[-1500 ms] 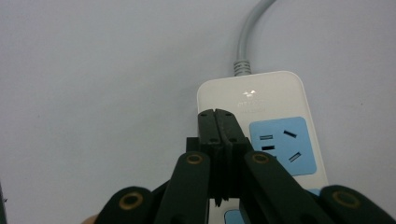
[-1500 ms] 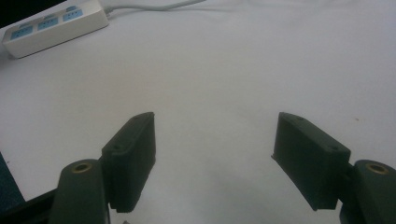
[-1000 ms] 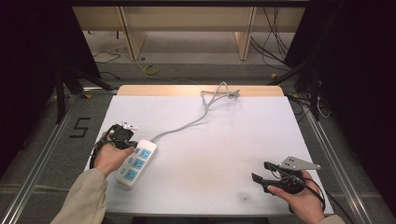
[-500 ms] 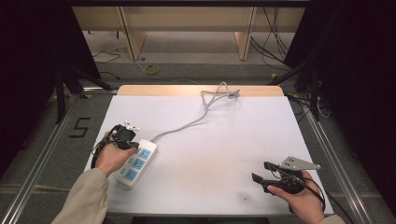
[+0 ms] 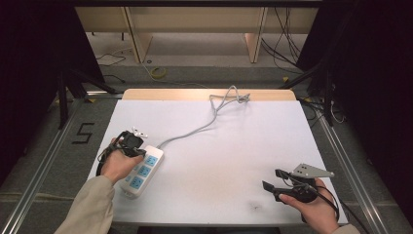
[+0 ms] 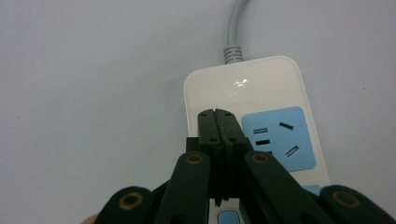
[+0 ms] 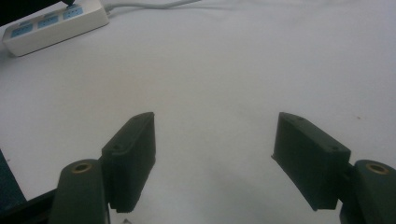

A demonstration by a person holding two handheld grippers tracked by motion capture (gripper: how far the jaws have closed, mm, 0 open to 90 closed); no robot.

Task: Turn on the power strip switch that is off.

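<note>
A white power strip with blue sockets lies at the table's left front, its grey cable running back to a coil at the far edge. My left gripper hovers over the strip's cable end. In the left gripper view, the left gripper is shut, jaws pressed together with nothing between them, above the white strip beside a blue socket. My right gripper rests at the front right, open. In the right gripper view, the right gripper holds nothing; the strip lies far off.
The white table top has a wooden strip along its far edge. Coiled grey cable lies at that edge. Metal rails flank the table on both sides. Shelving stands behind.
</note>
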